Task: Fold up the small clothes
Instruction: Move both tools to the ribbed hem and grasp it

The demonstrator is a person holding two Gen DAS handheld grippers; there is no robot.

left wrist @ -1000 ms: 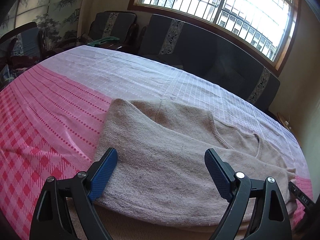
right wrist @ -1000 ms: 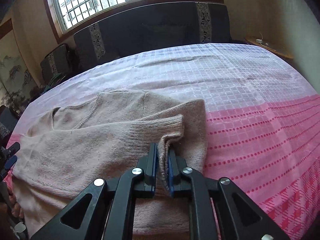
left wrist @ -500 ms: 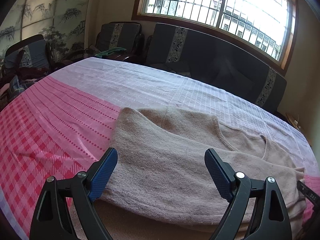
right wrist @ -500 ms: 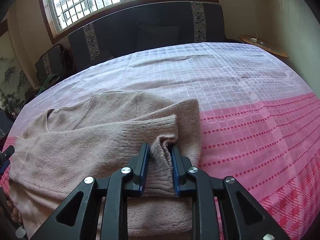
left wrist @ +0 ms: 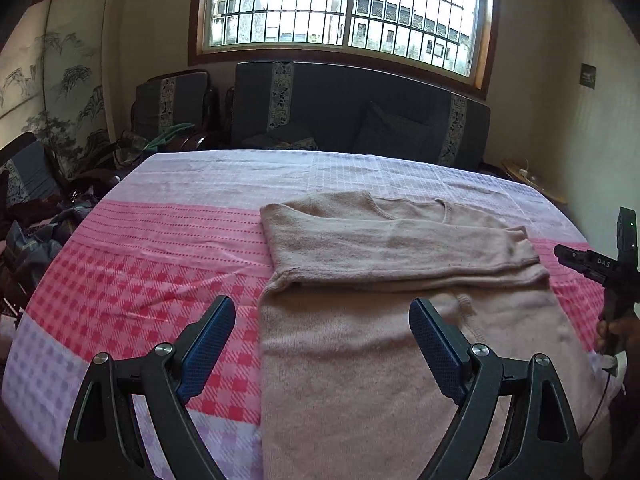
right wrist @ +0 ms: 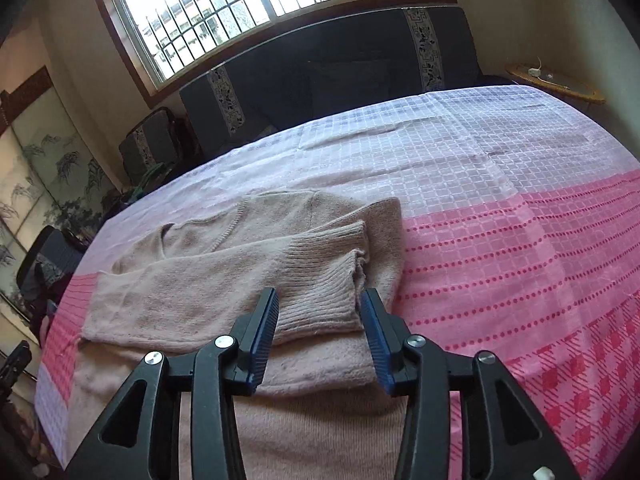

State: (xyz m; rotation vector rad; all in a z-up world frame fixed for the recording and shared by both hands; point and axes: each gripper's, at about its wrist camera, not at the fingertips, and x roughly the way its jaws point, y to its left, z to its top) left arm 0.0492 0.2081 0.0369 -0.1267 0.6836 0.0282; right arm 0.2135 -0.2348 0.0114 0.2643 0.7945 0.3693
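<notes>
A beige knit sweater (left wrist: pixel 384 264) lies flat on the pink and lilac checked bedspread (left wrist: pixel 160 256), with one sleeve folded across its chest. My left gripper (left wrist: pixel 322 344) is open and empty, held above the sweater's near left edge. My right gripper (right wrist: pixel 320 320) is open, its jaws either side of the ribbed sleeve cuff (right wrist: pixel 324 276), which lies on the sweater body (right wrist: pixel 192 292). The right gripper also shows at the right edge of the left wrist view (left wrist: pixel 600 268).
A dark sofa (left wrist: pixel 360 116) and armchair (left wrist: pixel 172 104) stand behind the bed under a barred window. Clothes and bags are piled left of the bed (left wrist: pixel 36 224). A small wooden side table (right wrist: pixel 556 80) stands at the far right.
My right gripper has opened and let go of the sleeve cuff, which now lies on the sweater. My left gripper has pulled back and risen, so the whole sweater shows.
</notes>
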